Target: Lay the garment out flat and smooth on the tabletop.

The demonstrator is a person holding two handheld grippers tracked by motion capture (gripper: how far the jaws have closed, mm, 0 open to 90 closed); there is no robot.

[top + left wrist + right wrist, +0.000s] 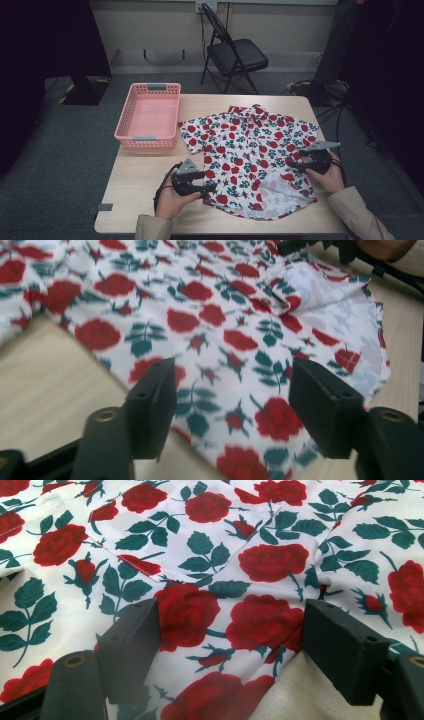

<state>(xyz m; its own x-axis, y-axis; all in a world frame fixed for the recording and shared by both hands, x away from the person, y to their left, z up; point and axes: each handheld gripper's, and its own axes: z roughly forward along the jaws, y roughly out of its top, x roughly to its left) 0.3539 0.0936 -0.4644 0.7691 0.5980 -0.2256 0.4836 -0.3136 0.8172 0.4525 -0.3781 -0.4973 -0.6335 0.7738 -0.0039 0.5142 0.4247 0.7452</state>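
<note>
A white short-sleeved shirt [250, 150] printed with red roses and green leaves lies flat on the table, collar at the far side. Its near right corner is turned over and shows the pale inside [280, 192]. My left gripper [209, 189] rests at the shirt's near left edge. In the left gripper view its jaws stand open [232, 390] over the shirt [225, 325], with the hem between them and no pad pressing on it. My right gripper [295, 162] sits at the shirt's right side. Its jaws [232, 625] are open above the rose fabric [210, 555], gripping nothing.
A pink plastic basket [145, 144] stands at the table's far left, just beside the shirt's left sleeve. Bare wood tabletop [135, 200] lies left of my left hand. A black folding chair [237, 55] stands beyond the table's far edge.
</note>
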